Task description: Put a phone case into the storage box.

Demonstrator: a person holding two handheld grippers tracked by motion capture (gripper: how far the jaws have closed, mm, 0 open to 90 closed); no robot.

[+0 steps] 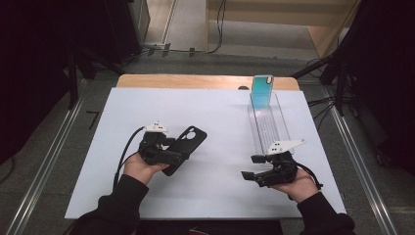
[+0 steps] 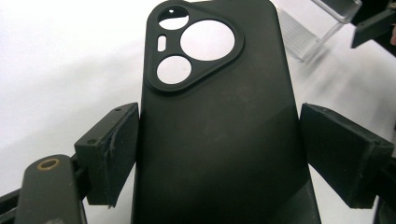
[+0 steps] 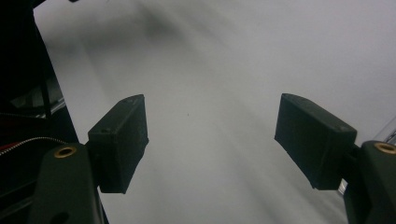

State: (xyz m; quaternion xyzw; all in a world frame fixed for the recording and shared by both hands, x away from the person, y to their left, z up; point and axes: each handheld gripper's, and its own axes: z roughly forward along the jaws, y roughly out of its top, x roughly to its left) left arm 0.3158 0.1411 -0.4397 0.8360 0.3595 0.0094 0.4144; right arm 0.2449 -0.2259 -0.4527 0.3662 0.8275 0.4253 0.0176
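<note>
High view: the left gripper [image 1: 172, 155] straddles a black phone case [image 1: 187, 144] lying on the left of the white table [image 1: 220, 127]; one jaw touches an edge, the other stands just clear. The right gripper [image 1: 250, 167], near right, gapes empty beside a clear rack [image 1: 268, 128] holding a teal phone case [image 1: 261, 91].

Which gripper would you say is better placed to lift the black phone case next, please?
The left gripper: its jaws already straddle the black phone case, touching or nearly so. The right gripper is open over bare table, well apart from it.
</note>
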